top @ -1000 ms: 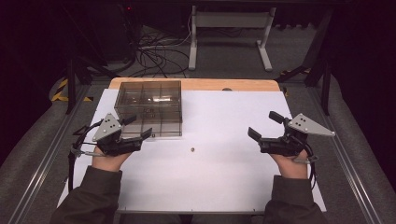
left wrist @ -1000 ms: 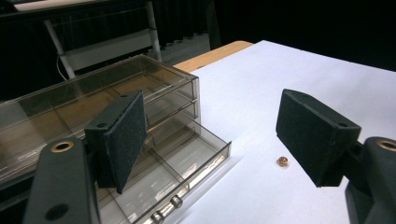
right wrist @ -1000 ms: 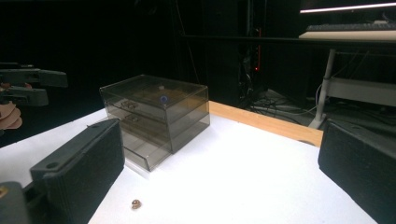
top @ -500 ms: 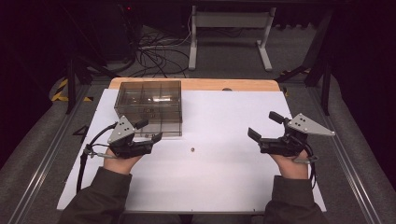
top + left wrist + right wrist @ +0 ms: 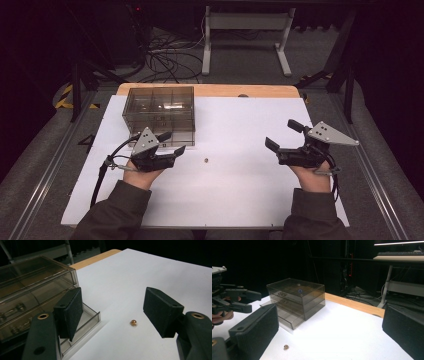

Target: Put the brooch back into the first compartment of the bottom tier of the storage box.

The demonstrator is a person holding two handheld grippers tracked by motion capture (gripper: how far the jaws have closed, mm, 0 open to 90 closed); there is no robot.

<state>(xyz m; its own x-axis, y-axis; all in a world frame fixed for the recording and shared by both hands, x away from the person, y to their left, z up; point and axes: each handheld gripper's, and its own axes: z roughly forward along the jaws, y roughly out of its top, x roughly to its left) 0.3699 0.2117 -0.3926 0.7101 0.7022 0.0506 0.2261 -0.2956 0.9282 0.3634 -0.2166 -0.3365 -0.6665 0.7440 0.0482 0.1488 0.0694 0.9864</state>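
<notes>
- Since the earlier high-view frames, the left gripper [image 5: 172,143] has travelled from the table's left edge toward the centre and dropped lower; its jaws have just been closing somewhat, with nothing between them. The right gripper [image 5: 281,135] has not shifted.
- Left gripper state: released, jaws parted and bare. In the left gripper view the two black pads [image 5: 71,311] stand well apart over bare white table [image 5: 155,272].
- Right gripper state: released, jaws wide, empty, held off the table at the right side.
- Task's thing: a small round copper-coloured bead [image 5: 205,160] lies alone on the white surface. From the left gripper it sits just ahead of the jaw tips and slightly toward its right jaw; in the left gripper view the bead [image 5: 133,322] falls between the pads but beyond them, untouched.
- The bead is round, so no long axis governs the approach; any jaw line will serve.
- Nearer hand: the left, clearly. The right gripper is well apart from the bead.
- Beside the left gripper's left jaw stands a smoked transparent plastic drawer cabinet [image 5: 159,115], its lowest drawer [image 5: 85,323] pulled open, just beside that jaw.
- Judgement: the coming move is a short advance and descent of the left gripper to bracket the bead; the small rolling sphere may escape if nudged.
</notes>
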